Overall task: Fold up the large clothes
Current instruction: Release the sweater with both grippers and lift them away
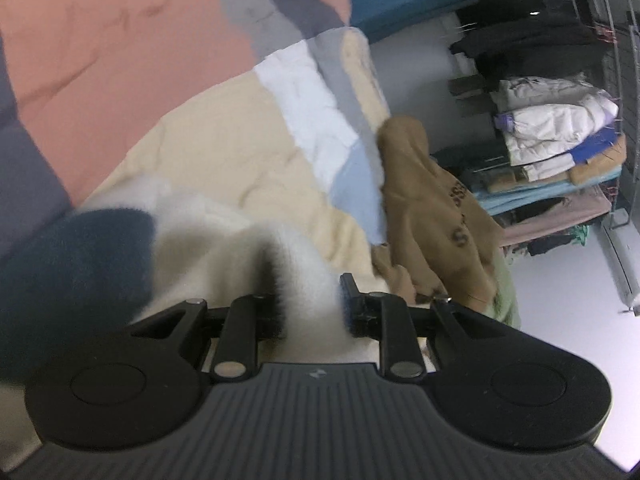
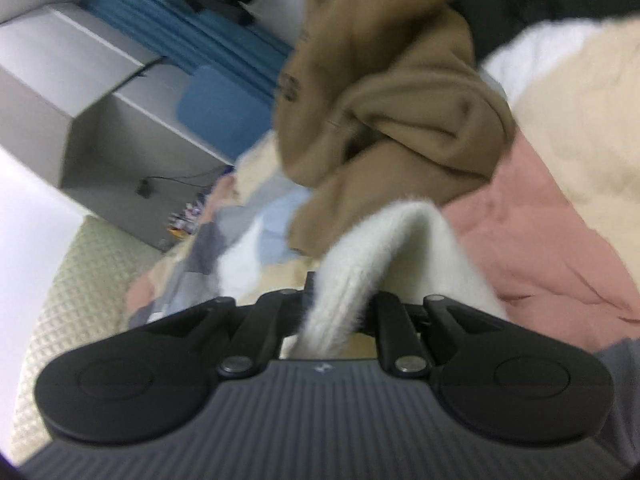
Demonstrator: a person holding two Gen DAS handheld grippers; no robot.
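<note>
A fluffy white garment with dark navy patches (image 1: 192,236) is held over a patchwork quilt. My left gripper (image 1: 312,308) is shut on a fold of it, with white fur bunched between the jaws. In the right wrist view the same white fluffy garment (image 2: 384,248) arches up out of my right gripper (image 2: 336,312), which is shut on it. A tan hoodie with dark lettering (image 1: 436,216) lies crumpled at the quilt's edge, just beyond both grippers; it also shows in the right wrist view (image 2: 400,92).
The quilt (image 1: 120,60) has pink, cream, white, grey and light blue patches. A wire rack of stacked folded clothes (image 1: 556,144) stands to the right. A grey cabinet (image 2: 92,112), blue bedding (image 2: 224,72) and a pale waffle-textured cover (image 2: 72,288) show on the other side.
</note>
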